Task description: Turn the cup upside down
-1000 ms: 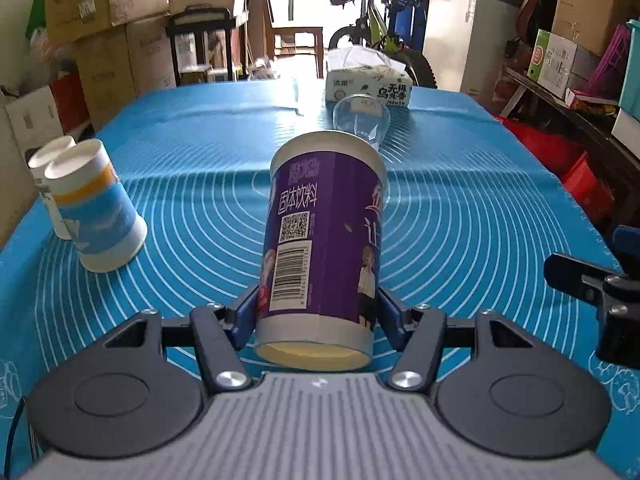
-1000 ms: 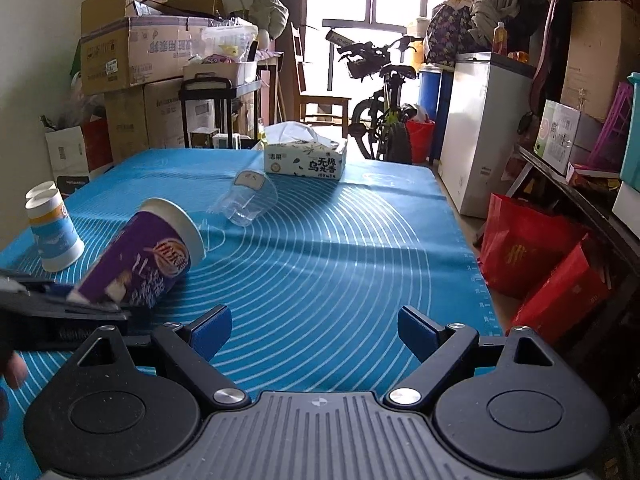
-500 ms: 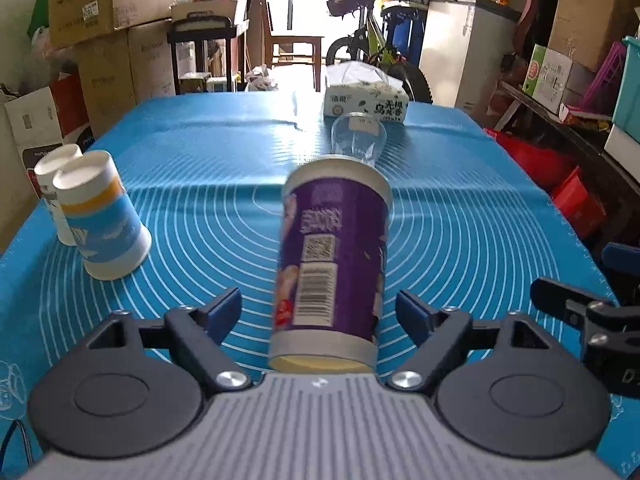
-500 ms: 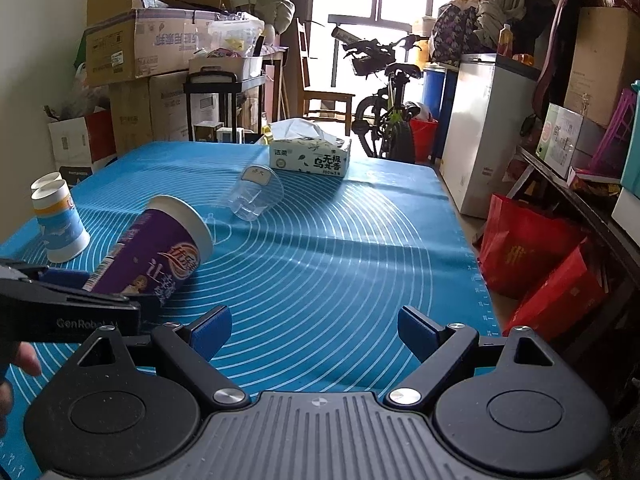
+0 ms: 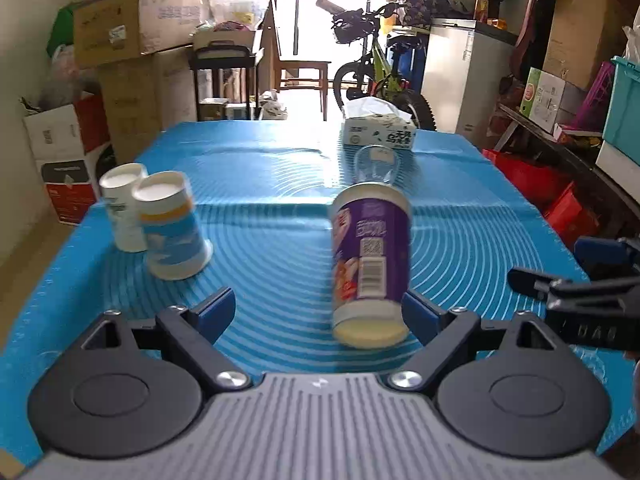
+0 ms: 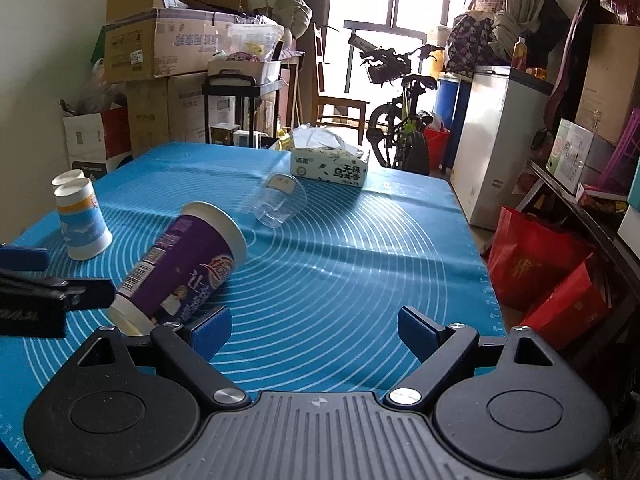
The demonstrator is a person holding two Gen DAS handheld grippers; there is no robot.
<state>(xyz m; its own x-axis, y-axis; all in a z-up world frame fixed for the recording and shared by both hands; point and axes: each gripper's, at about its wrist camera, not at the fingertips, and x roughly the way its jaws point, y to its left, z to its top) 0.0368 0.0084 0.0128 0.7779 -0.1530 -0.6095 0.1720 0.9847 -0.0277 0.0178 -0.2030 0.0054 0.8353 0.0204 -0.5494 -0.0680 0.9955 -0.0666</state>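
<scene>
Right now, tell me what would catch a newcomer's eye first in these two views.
The purple paper cup lies on its side on the blue mat, just ahead of the left gripper, whose jaws stand open. Two upside-down white-and-blue paper cups stand near the mat's left edge. A clear plastic cup lies tipped over before the tissue box at the far end.

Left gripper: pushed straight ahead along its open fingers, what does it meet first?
Probably the purple cup, lying on its side just inside the right finger of the left gripper. The centre line itself looks free across the blue mat; depth is unclear.
</scene>
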